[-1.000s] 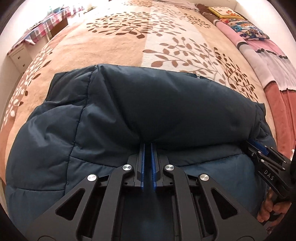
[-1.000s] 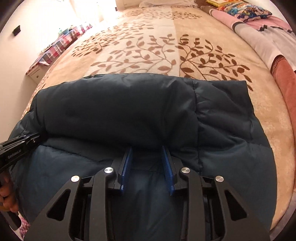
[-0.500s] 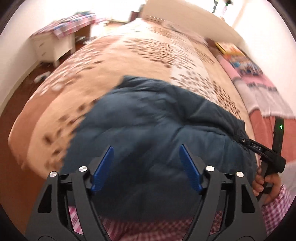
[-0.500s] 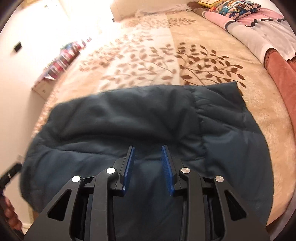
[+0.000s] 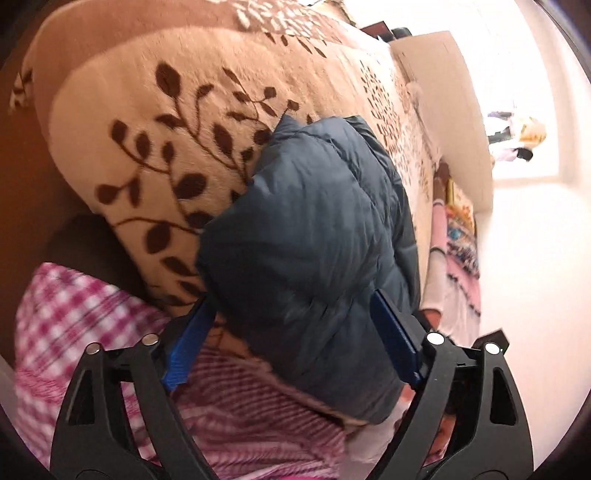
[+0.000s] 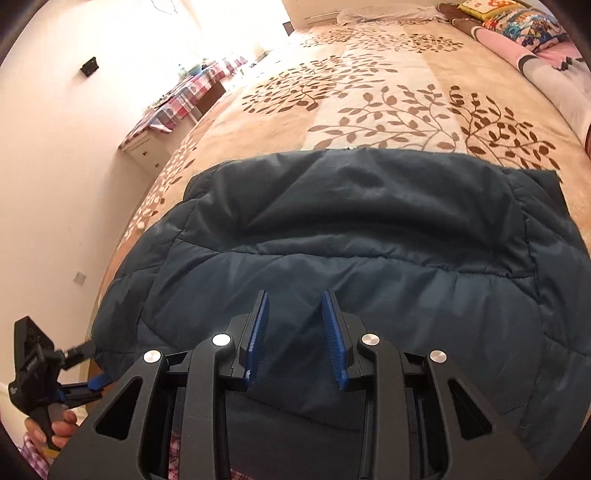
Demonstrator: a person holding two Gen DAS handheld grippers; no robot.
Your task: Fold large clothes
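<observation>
A dark blue puffer jacket (image 6: 369, 240) lies folded on the bed near its front edge; it also shows in the left wrist view (image 5: 314, 229). My left gripper (image 5: 291, 328) is open, its blue fingers either side of the jacket's near left end, at the bed's side. It shows in the right wrist view (image 6: 79, 369) at the jacket's lower left corner. My right gripper (image 6: 295, 328) is open and empty, just above the jacket's near edge.
The bed has a beige blanket with brown leaf print (image 6: 388, 92). Pink bedding and pillows (image 6: 524, 29) lie along the right side. A bedside table with a plaid cloth (image 6: 184, 96) stands at the left wall. Pink checked clothing (image 5: 92, 332) is below my left gripper.
My left gripper let go of the jacket's folded edge, opened wide and swung round to the jacket's left end. My right gripper stayed open and drew back slightly.
</observation>
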